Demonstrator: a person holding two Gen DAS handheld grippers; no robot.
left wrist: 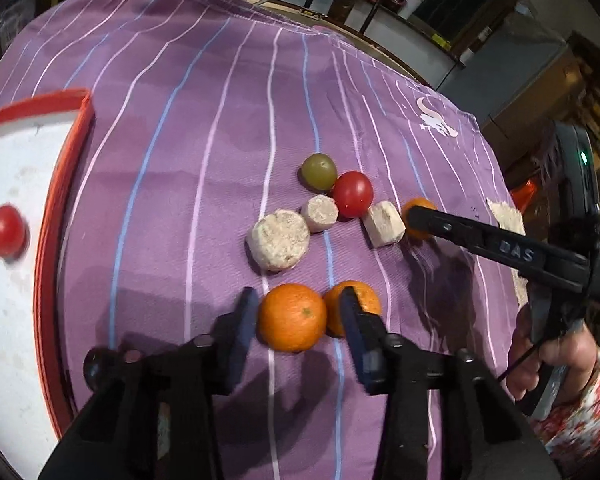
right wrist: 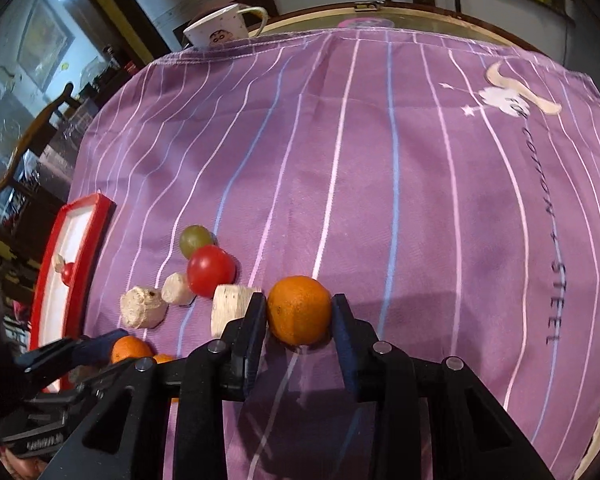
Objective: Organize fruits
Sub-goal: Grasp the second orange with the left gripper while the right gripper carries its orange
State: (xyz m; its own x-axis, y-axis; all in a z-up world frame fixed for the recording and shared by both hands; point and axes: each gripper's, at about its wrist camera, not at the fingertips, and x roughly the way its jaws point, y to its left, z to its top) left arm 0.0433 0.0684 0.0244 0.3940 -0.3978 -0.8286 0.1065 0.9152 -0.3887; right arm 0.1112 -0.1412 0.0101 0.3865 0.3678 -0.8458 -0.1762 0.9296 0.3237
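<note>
Left wrist view is showing the left gripper (left wrist: 296, 320) low in the centre of the frame, its blue pads closing around a small orange (left wrist: 293, 317); the left pad is looking just apart from the peel, the right pad is sitting between this fruit and a second orange (left wrist: 360, 300) touching it. In the right wrist view, the right gripper (right wrist: 299, 312) is pinching another orange (right wrist: 299, 309) at lower centre, both pads pressing on its sides. I am judging that the step in hand is grasping, one fruit per gripper. The next move is calling for lifting each orange clear of its neighbours and carrying it toward the red-rimmed tray (left wrist: 66, 208) at the left edge, where one red tomato (left wrist: 5, 230) is already lying. The oranges are round with dimpled, matte peel. A smooth, glossy tomato (left wrist: 353, 193) and a green grape (left wrist: 319, 171) are lying above, among pale, rough, porous cylinders (left wrist: 279, 239). The purple striped cloth (left wrist: 204, 128) is looking soft and slightly wrinkled.
</note>
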